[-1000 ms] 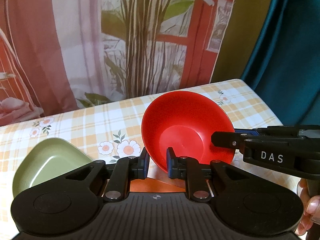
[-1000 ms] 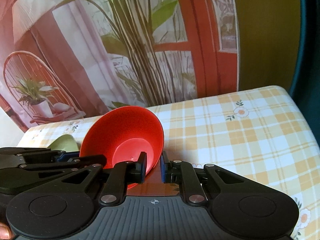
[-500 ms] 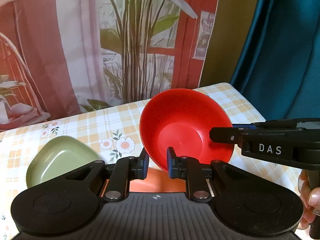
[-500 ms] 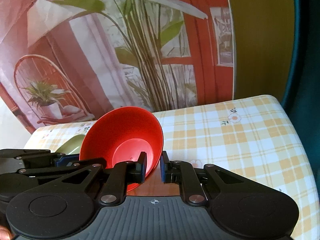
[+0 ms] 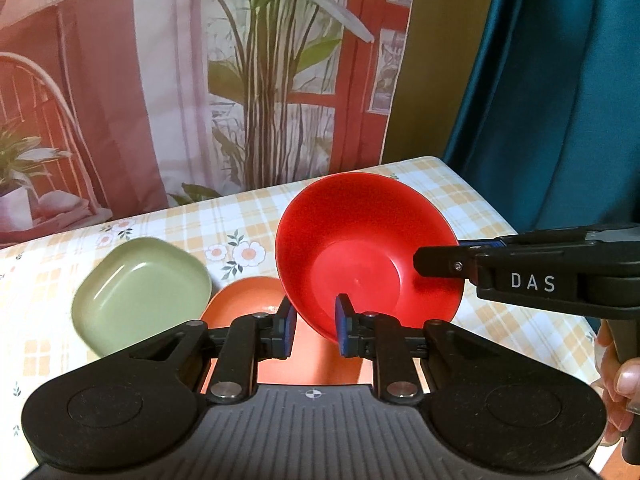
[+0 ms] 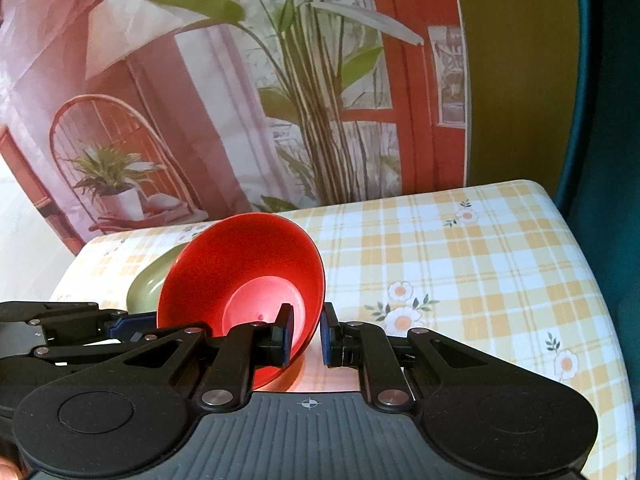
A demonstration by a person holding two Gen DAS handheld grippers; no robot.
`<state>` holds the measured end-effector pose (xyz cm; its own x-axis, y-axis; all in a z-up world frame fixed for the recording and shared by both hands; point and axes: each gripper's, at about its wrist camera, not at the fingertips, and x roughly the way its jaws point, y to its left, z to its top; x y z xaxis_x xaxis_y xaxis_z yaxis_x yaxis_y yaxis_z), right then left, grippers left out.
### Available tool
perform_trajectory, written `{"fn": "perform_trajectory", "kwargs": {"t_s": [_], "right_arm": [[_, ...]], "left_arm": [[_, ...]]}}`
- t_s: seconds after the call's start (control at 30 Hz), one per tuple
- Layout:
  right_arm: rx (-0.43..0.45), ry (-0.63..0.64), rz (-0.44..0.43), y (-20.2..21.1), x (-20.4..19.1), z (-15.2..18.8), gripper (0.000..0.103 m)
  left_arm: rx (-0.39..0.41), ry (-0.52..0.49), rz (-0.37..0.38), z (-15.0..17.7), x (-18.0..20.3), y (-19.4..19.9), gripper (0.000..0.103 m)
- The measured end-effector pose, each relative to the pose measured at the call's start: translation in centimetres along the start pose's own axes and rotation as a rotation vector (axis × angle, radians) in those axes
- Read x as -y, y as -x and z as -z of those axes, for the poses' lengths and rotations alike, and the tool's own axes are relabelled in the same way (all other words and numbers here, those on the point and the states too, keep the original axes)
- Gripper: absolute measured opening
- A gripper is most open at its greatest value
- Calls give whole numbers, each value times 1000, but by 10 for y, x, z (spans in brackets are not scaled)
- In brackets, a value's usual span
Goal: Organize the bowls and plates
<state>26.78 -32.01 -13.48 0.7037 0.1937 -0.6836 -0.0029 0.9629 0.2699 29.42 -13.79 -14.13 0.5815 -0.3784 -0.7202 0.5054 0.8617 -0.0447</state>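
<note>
Red bowl point(image 5: 360, 248), rim pinched by both closed claws, left point(image 5: 313, 330) and right point(image 6: 305, 334), hangs tilted centre-frame; left's looser-looking pinch could drop it onto the orange plate point(image 5: 244, 300).

Dish point(image 5: 140, 288) left of plate point(image 5: 240, 304) — bowl point(image 5: 360, 256) above.

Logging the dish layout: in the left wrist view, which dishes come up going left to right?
green dish → orange plate → red bowl
</note>
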Motion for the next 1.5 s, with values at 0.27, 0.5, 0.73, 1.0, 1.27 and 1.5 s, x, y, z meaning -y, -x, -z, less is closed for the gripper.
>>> {"fn": "perform_trajectory", "kwargs": {"t_s": [0.27, 0.5, 0.73, 1.0, 1.27, 1.5], "right_arm": [[5, 12, 6, 26, -15, 17, 13], [-4, 15, 9, 44, -19, 37, 13], [-24, 12, 6, 52, -17, 60, 13], [-55, -6, 18, 54, -8, 84, 14], [-98, -4, 29, 52, 1, 103, 15], [-114, -13, 32, 51, 6, 113, 15]], "left_arm": [[14, 6, 15, 20, 4, 28, 23], [8, 3, 43, 42, 10, 48, 23], [-16, 12, 60, 61, 15, 56, 23], [-50, 9, 84, 79, 25, 53, 23], [-94, 9, 117, 93, 30, 48, 23], [-113, 4, 132, 97, 32, 45, 23]]}}
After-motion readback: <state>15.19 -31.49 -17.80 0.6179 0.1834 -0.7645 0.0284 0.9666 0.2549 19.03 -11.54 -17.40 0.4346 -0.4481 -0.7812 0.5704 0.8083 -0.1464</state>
